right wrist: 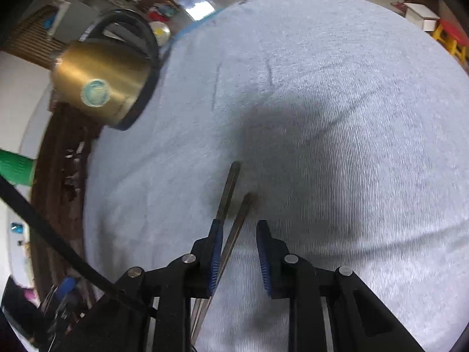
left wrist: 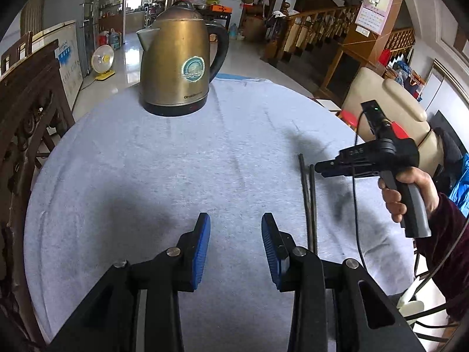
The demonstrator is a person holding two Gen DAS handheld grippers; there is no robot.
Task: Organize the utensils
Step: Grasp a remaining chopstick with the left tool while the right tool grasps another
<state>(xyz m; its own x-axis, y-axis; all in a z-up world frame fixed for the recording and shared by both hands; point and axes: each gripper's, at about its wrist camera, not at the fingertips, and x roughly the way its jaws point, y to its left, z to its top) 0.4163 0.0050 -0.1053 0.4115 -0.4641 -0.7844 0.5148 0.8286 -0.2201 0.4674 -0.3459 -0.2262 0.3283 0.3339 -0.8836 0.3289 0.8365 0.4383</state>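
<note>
Two dark chopsticks lie side by side on the pale blue cloth, just right of my left gripper. That gripper hangs open over bare cloth, nothing between its blue pads. A hand holds my right gripper over the chopsticks' far ends. In the right wrist view, my right gripper is open and low over the pair. One chopstick runs between the jaws beside the left pad. The other chopstick passes behind that left finger. The right pad touches neither.
A brass-coloured electric kettle stands at the far side of the round clothed table. A dark carved wooden chair is at the left edge, a cream chair at the far right. A black cable hangs from the right gripper.
</note>
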